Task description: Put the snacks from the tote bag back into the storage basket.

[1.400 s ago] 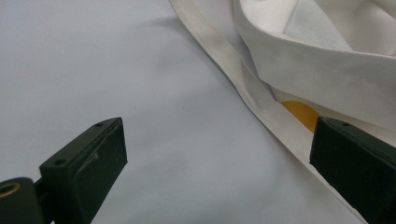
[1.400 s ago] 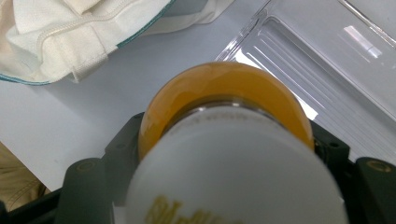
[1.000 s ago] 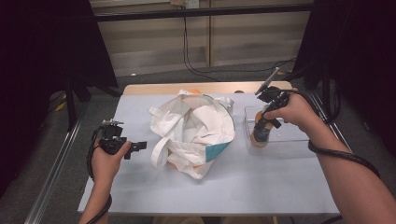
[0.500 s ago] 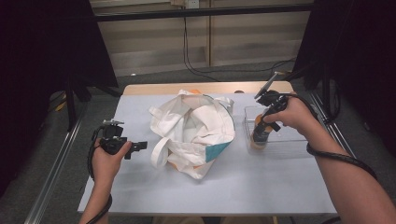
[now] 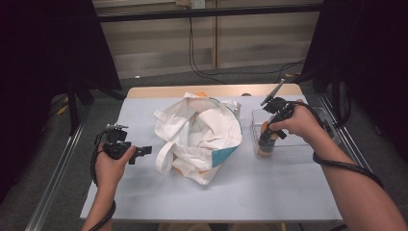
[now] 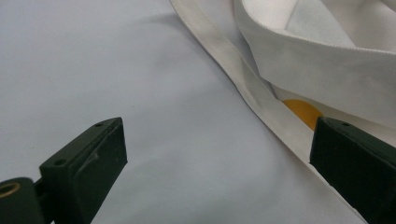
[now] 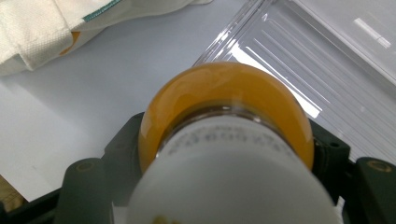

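A white cloth tote bag (image 5: pixel 202 137) with a teal patch lies slumped in the middle of the table. My left gripper (image 5: pixel 144 151) rests just left of it, open, jaws wide apart. In the left gripper view the gripper (image 6: pixel 217 154) faces a bag strap (image 6: pixel 243 88) and an orange patch (image 6: pixel 303 112) beneath the cloth. My right gripper (image 5: pixel 266 139) is shut on a bottle of orange liquid (image 5: pixel 264 147), held upright at the near left corner of a clear plastic bin (image 5: pixel 308 144). The bottle (image 7: pixel 224 135) has a white cap, seen from above between the jaws of the right gripper (image 7: pixel 226 156).
The clear bin (image 7: pixel 327 60) has a ribbed floor and sits at the table's right side. The tote bag (image 7: pixel 37 28) lies to its left. Cables run along the floor behind the table. Bare table surface (image 5: pixel 240 192) stretches along the near edge.
My right gripper has come slightly down and nearer with the bottle, at the bin's near left corner. The left gripper has stayed where it was.
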A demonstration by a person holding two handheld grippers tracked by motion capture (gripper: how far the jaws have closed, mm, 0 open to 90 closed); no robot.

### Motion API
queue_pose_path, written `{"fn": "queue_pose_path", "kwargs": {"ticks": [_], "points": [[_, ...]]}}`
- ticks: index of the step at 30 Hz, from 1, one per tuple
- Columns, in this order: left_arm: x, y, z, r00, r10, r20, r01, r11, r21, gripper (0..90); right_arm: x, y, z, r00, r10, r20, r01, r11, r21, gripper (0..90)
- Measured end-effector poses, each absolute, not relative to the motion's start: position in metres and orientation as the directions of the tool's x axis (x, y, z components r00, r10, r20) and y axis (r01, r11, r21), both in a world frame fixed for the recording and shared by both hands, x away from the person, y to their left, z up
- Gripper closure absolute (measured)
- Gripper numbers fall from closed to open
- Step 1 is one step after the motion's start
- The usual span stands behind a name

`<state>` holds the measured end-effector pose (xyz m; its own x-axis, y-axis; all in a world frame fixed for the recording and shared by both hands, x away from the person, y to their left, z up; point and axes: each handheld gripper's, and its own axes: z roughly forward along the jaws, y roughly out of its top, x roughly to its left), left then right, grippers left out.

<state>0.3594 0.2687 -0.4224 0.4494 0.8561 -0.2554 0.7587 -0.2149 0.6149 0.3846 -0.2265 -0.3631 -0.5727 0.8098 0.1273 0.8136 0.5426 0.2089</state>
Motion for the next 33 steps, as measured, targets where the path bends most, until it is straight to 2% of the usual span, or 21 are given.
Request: {"fn": "queue_pose_path", "kwargs": {"ticks": [5,7,13,33], "points": [[0.360,0.268,-0.423,0.459,0.854,-0.245,0.757,-0.232,0.611,3.8,0.384,-0.223,-0.364,-0.599,0.794,0.103,0.791,0.568,0.225,29.0],[0.360,0.267,-0.423,0.444,0.859,-0.255,0.760,-0.211,0.615,3.8,0.382,-0.223,-0.365,-0.603,0.791,0.102,0.788,0.570,0.232,26.0],[0.362,0.263,-0.422,0.468,0.851,-0.237,0.752,-0.243,0.613,3.8,0.376,-0.229,-0.363,-0.600,0.795,0.087,0.787,0.567,0.243,14.0],[0.359,0.265,-0.421,0.462,0.856,-0.231,0.753,-0.241,0.613,3.8,0.353,-0.257,-0.361,-0.587,0.805,0.083,0.786,0.542,0.299,10.5]]}}
